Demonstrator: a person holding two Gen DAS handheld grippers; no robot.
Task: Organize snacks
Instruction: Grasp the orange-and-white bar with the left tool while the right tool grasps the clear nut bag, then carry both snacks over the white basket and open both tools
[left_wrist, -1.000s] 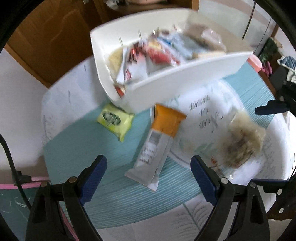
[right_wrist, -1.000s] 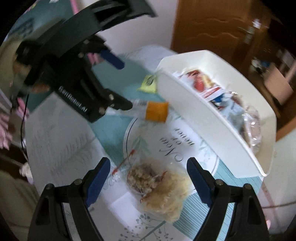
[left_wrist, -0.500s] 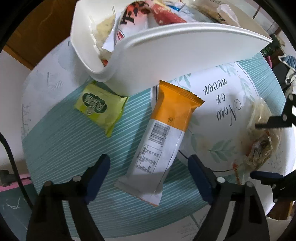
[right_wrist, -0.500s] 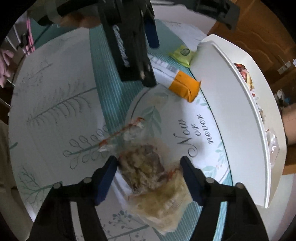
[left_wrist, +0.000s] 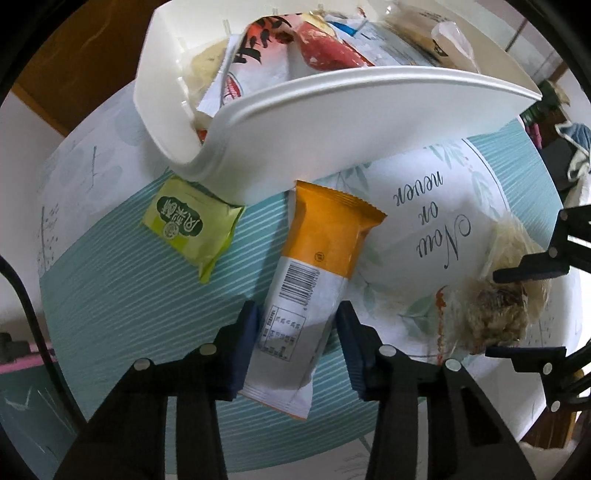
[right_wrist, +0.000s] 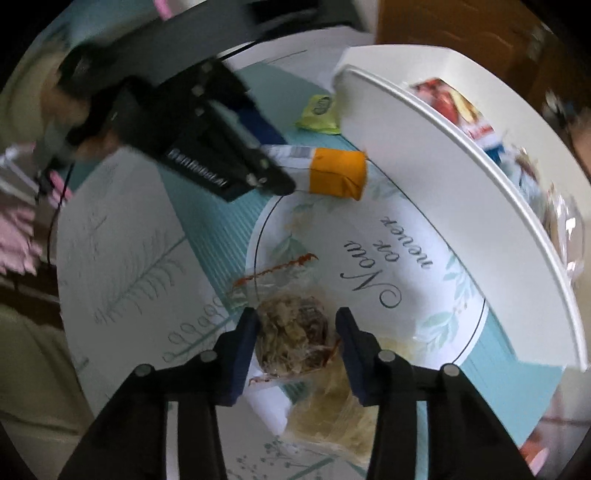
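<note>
- Left wrist view: my left gripper has its jaws straddling the white end of the orange snack bar on the surface, not visibly clamped.
- Right gripper likewise brackets the clear bag; contact unclear.
- I judge both should clamp mid-pack before lifting towards the white bin.
- Legible: "Now or never" on the mat.

Left gripper showing matte black arms dotted with silver screw heads, dark blue ribbed pads, black cable trailing at the side, right gripper wearing matching blue pads, white lettering running along a black body
</note>
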